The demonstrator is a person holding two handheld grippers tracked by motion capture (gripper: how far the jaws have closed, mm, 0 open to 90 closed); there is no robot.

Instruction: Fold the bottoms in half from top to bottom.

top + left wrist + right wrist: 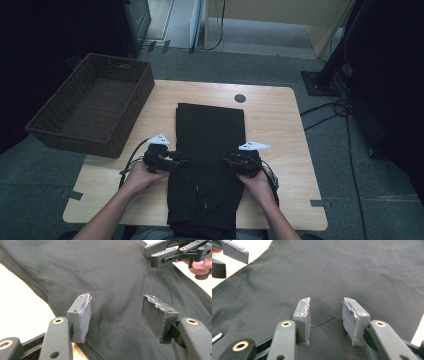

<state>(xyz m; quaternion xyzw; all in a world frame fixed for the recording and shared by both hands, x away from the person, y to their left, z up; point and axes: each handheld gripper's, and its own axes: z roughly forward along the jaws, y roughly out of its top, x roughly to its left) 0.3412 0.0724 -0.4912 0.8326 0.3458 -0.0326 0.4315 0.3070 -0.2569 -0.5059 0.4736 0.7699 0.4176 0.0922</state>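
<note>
A black folded garment point(210, 150), trousers by the look of them, lies lengthwise down the middle of the wooden table point(270, 115), and its near end hangs over the front edge. My left gripper point(182, 162) sits at the cloth's left edge and points inward. In the left gripper view its jaws point(117, 302) stand apart just above the dark fabric point(107, 272) with nothing pinched. My right gripper point(227, 161) faces it from the cloth's right side. Its jaws point(325, 302) are also apart over the fabric point(352, 267), pressing on nothing.
A dark wicker basket point(95, 102) stands at the table's back left corner and overhangs the edge. A round cable hole point(240, 98) lies behind the garment. Cables point(340, 115) run over the floor at the right. A white drawstring tip point(215, 338) lies on the cloth.
</note>
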